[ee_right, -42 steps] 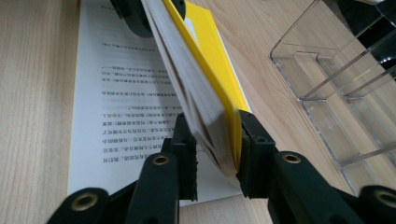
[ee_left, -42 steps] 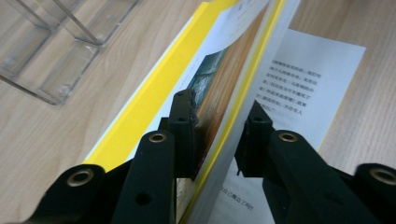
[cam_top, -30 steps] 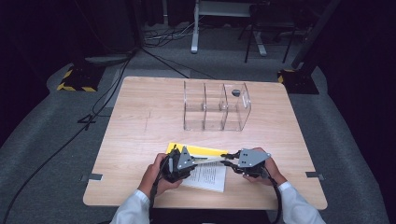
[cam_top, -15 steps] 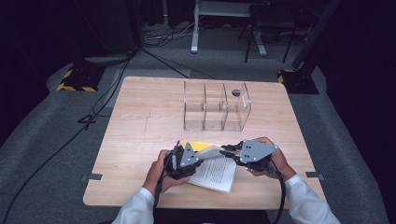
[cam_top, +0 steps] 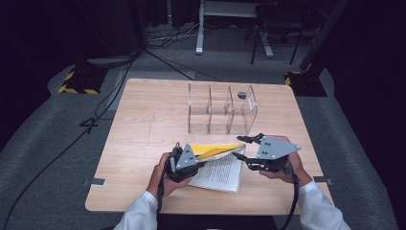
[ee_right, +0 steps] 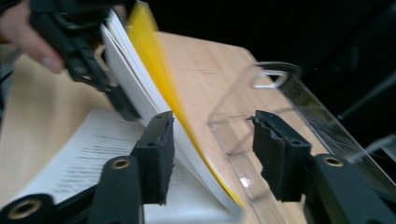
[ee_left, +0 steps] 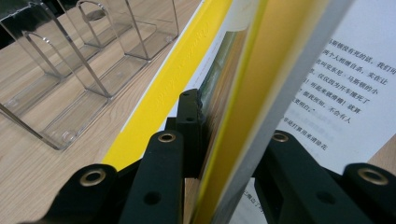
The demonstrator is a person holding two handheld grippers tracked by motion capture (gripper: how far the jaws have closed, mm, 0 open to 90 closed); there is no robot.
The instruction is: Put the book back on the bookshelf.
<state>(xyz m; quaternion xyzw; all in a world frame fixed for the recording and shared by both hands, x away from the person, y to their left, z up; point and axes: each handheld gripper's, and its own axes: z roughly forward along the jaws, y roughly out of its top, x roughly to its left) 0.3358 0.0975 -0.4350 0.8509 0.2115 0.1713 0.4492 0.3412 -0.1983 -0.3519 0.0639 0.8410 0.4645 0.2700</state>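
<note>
At the near edge of the pale wooden desk (cam_top: 143, 124), the thin yellow-covered paperback book (cam_top: 218, 165) lies open with its printed pages facing up, just in front of the clear acrylic three-compartment organiser (cam_top: 221, 109). Your left gripper (cam_top: 184, 163) has its jaws clamped on the raised yellow cover and the few pages behind it, as the left gripper view shows, with the cover's edge running up between the two black jaws. Your right gripper (cam_top: 244, 155) stands with its jaws spread apart and holding nothing; in the right gripper view the lifted leaves' free corner sits just beside its left jaw, with the organiser wall close behind. The step in hand looks like turning or closing that cover, so keep the left grip firm but do not pull outward, or the thin leaves may crease or tear at the spine. Swing the cover in an arc about the spine rather than dragging it, so the book stays put on the desk. Bring the right gripper in low and flat to steady the printed page (cam_top: 220, 172) or take the free corner, and close only once the paper is well between the jaws. Mind the organiser wall beside the right jaw; a knock there could shove the clear box across the desk.
</note>
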